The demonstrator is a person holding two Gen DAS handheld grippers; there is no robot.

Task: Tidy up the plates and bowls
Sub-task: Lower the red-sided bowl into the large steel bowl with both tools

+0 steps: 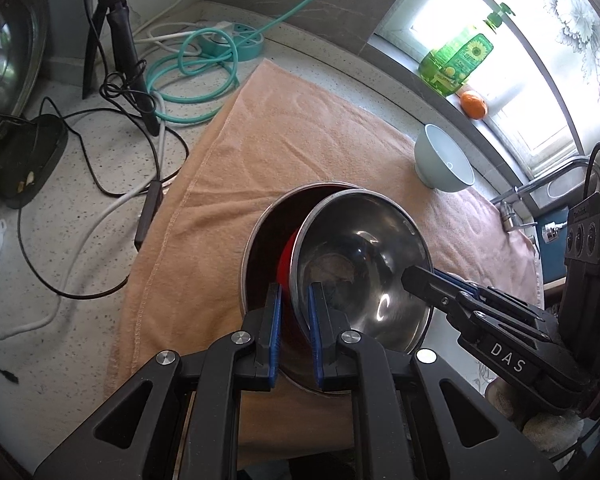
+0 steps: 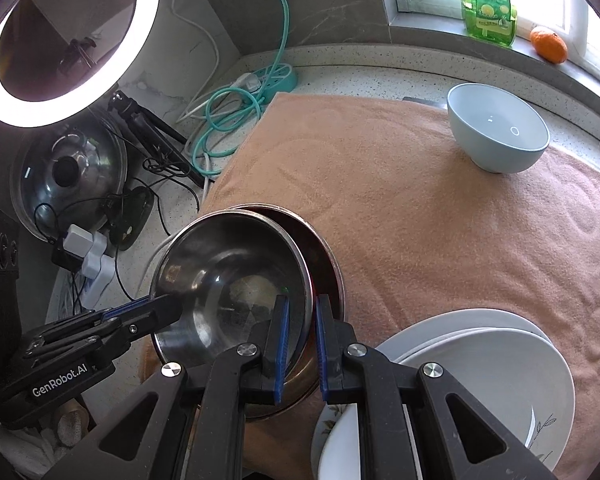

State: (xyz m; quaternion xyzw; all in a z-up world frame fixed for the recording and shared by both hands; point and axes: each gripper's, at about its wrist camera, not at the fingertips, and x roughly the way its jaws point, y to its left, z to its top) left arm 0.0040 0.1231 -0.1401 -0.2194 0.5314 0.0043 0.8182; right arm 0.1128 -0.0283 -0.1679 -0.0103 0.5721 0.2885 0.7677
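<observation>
A shiny steel bowl (image 1: pixel 364 264) (image 2: pixel 228 276) hangs tilted over a larger steel bowl (image 1: pixel 266 224) (image 2: pixel 326 264) with a dark red inside, on a peach towel (image 1: pixel 300 128) (image 2: pixel 380 184). My left gripper (image 1: pixel 294 300) is shut on the shiny bowl's rim. On the opposite side of that rim my right gripper (image 2: pixel 302 312) is shut too. Each wrist view shows the other gripper clamped there: the right one (image 1: pixel 410 274) and the left one (image 2: pixel 168 306). A light blue bowl (image 1: pixel 444 164) (image 2: pixel 496 132) stands at the towel's far end. White plates (image 2: pixel 480 364) are stacked near the right gripper.
Beyond the towel's far left lie a teal cable (image 1: pixel 196 68), a power strip (image 2: pixel 276 80), black leads and a tripod (image 1: pixel 116 28). A pot lid (image 2: pixel 68 176) and a lit ring light (image 2: pixel 68 40) stand left. A green bottle (image 2: pixel 490 4), an orange (image 2: pixel 548 44) and a faucet (image 1: pixel 516 200) line the window side.
</observation>
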